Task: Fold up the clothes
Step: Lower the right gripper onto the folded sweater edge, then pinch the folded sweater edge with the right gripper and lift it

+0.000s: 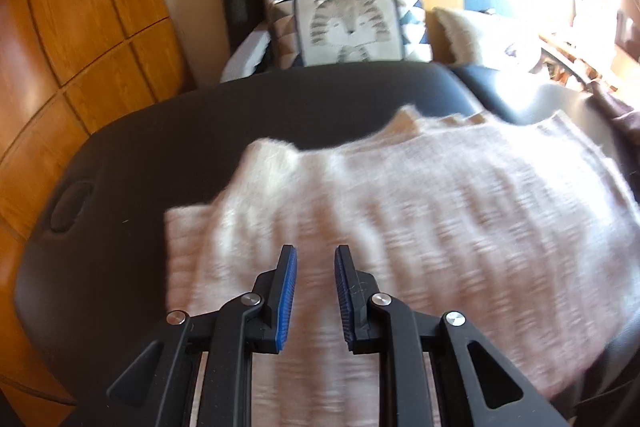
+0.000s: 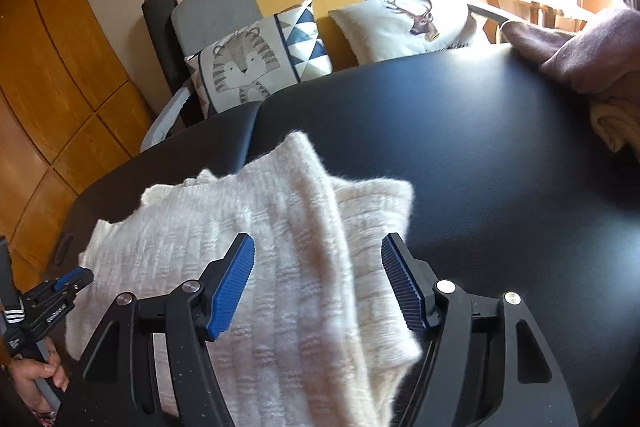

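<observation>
A cream knitted sweater (image 1: pixel 420 211) lies folded on the black padded table (image 1: pixel 160 131), blurred in the left wrist view. My left gripper (image 1: pixel 316 255) hovers above its near left part, jaws a narrow gap apart with nothing between the blue pads. In the right wrist view the sweater (image 2: pixel 260 227) shows a sleeve folded across its body. My right gripper (image 2: pixel 318 247) stands wide open above the sweater's right edge, its pads clear of the cloth. The left gripper (image 2: pixel 74 277) appears at the far left of that view, held by a hand (image 2: pixel 40 375).
Other garments, mauve and yellow (image 2: pixel 580 59), are heaped at the table's far right. Behind the table (image 2: pixel 480 147) stands a sofa with a tiger cushion (image 2: pixel 240 67) and a deer cushion (image 2: pixel 408 23). Wooden cabinet doors (image 1: pixel 80 27) line the left wall.
</observation>
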Demonstrator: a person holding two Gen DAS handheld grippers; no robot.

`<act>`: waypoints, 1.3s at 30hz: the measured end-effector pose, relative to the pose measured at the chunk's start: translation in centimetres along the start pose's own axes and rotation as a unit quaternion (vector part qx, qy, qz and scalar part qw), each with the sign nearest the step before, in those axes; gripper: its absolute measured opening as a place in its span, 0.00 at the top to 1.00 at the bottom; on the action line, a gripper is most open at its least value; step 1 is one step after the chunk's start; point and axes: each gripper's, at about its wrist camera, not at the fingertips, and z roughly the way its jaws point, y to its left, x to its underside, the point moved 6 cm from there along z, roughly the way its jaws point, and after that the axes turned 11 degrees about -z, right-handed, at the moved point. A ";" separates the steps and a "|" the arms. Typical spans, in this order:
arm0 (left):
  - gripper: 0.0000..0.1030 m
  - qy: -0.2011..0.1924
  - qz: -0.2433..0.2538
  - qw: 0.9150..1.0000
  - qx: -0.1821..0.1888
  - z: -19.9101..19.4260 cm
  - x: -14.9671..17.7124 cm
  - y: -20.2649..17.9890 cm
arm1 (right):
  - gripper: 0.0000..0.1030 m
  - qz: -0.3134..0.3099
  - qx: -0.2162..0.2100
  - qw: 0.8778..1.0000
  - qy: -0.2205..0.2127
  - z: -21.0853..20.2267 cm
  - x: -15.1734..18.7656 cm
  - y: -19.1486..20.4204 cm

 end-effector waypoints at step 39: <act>0.80 0.013 0.058 0.997 0.039 2.5 2.5 -4.0 | 0.77 0.082 -0.115 0.988 0.069 5.0 2.5 -0.5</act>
